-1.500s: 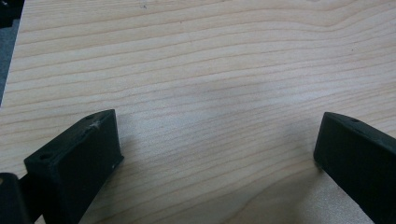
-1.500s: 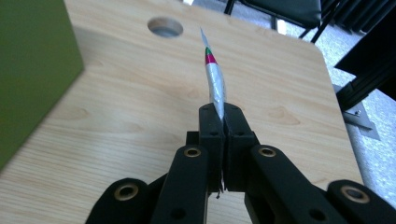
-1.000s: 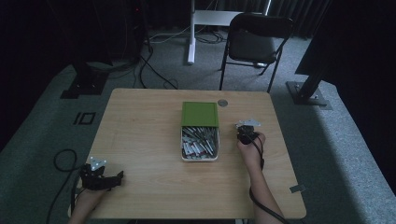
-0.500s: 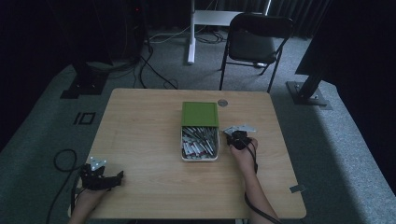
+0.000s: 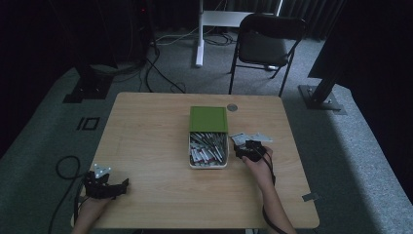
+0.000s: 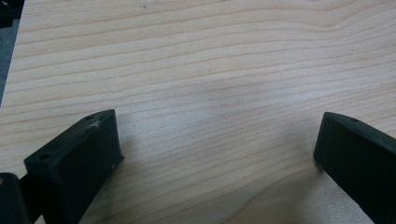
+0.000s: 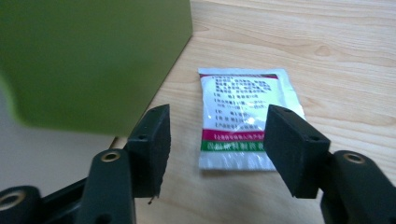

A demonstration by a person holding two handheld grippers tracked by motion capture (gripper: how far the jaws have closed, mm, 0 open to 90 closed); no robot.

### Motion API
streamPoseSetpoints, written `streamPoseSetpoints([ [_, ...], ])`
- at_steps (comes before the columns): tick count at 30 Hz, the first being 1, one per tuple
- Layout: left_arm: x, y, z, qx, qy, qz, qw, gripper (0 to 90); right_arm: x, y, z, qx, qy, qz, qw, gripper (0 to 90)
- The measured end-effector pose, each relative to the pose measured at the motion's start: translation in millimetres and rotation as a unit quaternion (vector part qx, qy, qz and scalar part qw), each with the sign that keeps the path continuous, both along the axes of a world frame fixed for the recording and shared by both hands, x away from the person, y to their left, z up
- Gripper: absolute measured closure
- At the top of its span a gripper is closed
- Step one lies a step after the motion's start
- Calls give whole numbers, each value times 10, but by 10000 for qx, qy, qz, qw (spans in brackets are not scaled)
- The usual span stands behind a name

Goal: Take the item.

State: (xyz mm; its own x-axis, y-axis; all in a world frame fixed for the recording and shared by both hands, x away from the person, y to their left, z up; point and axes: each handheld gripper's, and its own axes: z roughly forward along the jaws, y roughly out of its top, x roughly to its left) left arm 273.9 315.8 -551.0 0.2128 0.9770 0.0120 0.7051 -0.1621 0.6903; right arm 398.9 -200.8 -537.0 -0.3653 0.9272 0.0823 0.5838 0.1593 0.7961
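Sachet point(image 7: 245, 116): flat on the table point(image 5: 146, 131), just beside the green-lidded box point(image 5: 208, 136), right of centre; it lies between your right gripper's point(image 7: 217, 140) parted jaws, untouched. Box: holds many sachets. Your left gripper point(image 6: 217, 149): at the near left corner, jaws spread wide over bare wood. Room: dim, grey carpet, folding chair point(image 5: 265, 46) beyond the far edge

Matt pale wood table point(image 6: 210, 70) (visible grain); glossy foil-like sachet point(image 7: 245, 116).

a black folding chair point(image 5: 265, 46) stands behind the wooden table point(image 5: 146, 126).
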Motion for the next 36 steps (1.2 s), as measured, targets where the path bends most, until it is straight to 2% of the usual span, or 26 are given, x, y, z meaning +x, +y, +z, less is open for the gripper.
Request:
streamPoseSetpoints([
  [3, 0, 0, 0, 1, 0, 0, 10000, 13, -56, -62, 29, -21, 17, 31, 10000, 363],
  [9, 0, 0, 0, 0, 0, -1, 10000, 13, -154, -214, 70, -117, -72, -75, 9999, 303],
  [11, 0, 0, 0, 1, 0, -1, 10000, 13, -185, -256, 68, -161, -55, -90, 9998, 271],
  [14, 0, 0, 0, 1, 1, -1, 10000, 13, -231, -324, 53, -102, -48, -233, 9997, 191],
  [17, 0, 0, 0, 1, -1, -1, 10000, 13, -279, -379, 41, -169, -84, -448, 9988, 188],
  [26, 0, 0, 0, 1, -1, 0, 10000, 13, -429, -590, 24, -215, -95, -716, 9972, 164],
  [33, 0, 0, 0, 2, 0, 0, 10000, 13, -531, -778, -30, -315, -44, -1030, 9942, 139],
  [36, 0, 0, 0, 1, -2, -1, 10000, 13, -571, -844, -49, -370, -57, -1220, 9918, 139],
])
